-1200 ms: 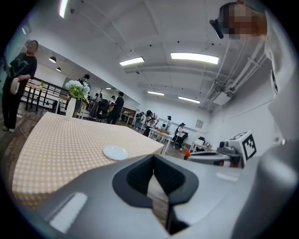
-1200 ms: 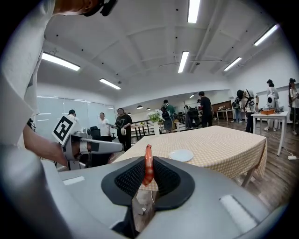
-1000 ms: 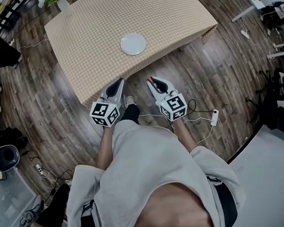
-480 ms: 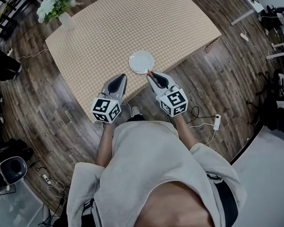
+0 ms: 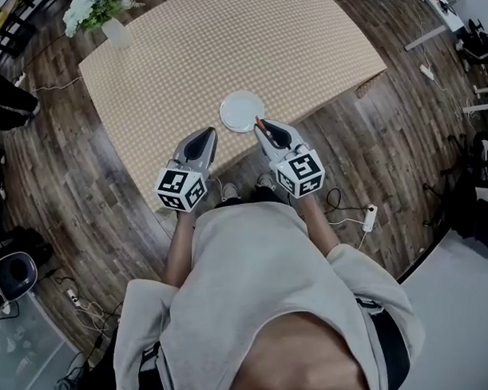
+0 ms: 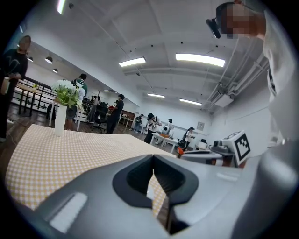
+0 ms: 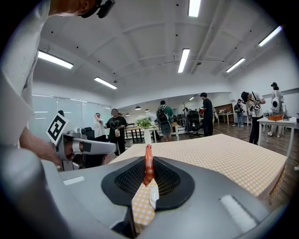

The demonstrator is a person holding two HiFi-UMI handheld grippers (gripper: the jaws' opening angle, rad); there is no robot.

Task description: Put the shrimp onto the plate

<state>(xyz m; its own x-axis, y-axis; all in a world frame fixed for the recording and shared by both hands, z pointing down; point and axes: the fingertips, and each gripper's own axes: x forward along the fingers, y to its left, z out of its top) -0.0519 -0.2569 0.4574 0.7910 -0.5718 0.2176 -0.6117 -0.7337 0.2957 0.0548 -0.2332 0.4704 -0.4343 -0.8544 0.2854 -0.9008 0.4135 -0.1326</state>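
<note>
Now I have stepped closer, so the plate (image 5: 239, 110) lies just before the shrimp (image 7: 148, 164) pinched in my right fingers (image 7: 128, 179); my left fingers (image 6: 138, 176) are closed, empty.

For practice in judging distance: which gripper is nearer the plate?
Right. The right gripper, shut on the shrimp, has its tip by the rim of the plate; the left gripper is farther off, over the edge of the table.
</note>
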